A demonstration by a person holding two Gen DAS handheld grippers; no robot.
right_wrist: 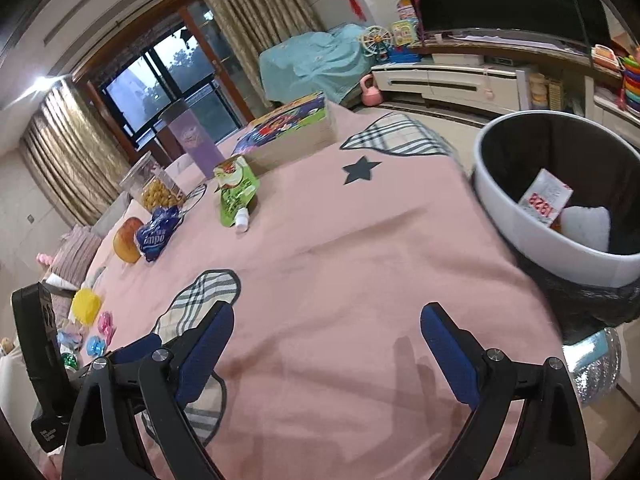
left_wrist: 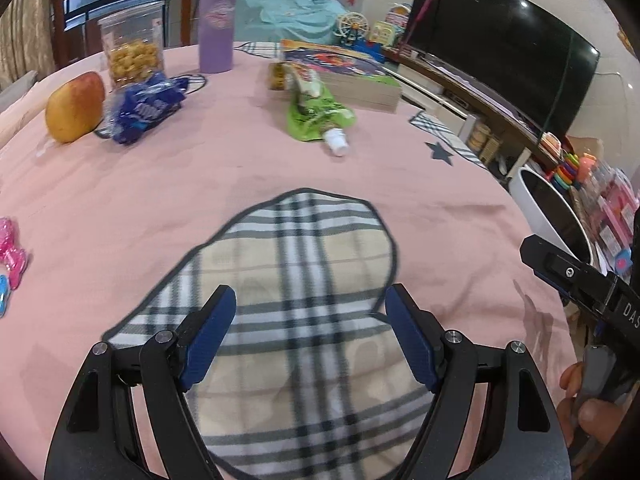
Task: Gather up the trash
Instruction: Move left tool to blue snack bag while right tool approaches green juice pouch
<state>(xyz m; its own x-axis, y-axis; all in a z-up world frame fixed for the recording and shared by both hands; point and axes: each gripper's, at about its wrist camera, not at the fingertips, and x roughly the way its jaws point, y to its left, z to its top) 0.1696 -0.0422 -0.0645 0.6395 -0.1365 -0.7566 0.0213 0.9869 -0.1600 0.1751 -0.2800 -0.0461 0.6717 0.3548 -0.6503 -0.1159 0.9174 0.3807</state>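
A green drink pouch point(left_wrist: 318, 118) with a white cap lies on the pink tablecloth point(left_wrist: 200, 184), far ahead of my left gripper point(left_wrist: 310, 304), which is open and empty over a plaid patch. A crumpled blue wrapper point(left_wrist: 146, 106) lies at the far left beside an apple point(left_wrist: 74, 106). In the right wrist view the pouch point(right_wrist: 234, 194) and the wrapper point(right_wrist: 158, 234) lie far ahead to the left. My right gripper point(right_wrist: 328, 326) is open and empty above the cloth. The white bin point(right_wrist: 520, 216) stands to its right and holds a red-and-white packet point(right_wrist: 546, 198) and white paper.
A purple tumbler point(left_wrist: 216, 20), a snack jar point(left_wrist: 132, 52) and a stack of books point(left_wrist: 348, 72) stand at the back of the table. Pink and yellow toys point(right_wrist: 86, 306) lie at the left edge. The bin point(left_wrist: 538, 210) stands past the table's right edge. A TV point(left_wrist: 500, 40) is behind.
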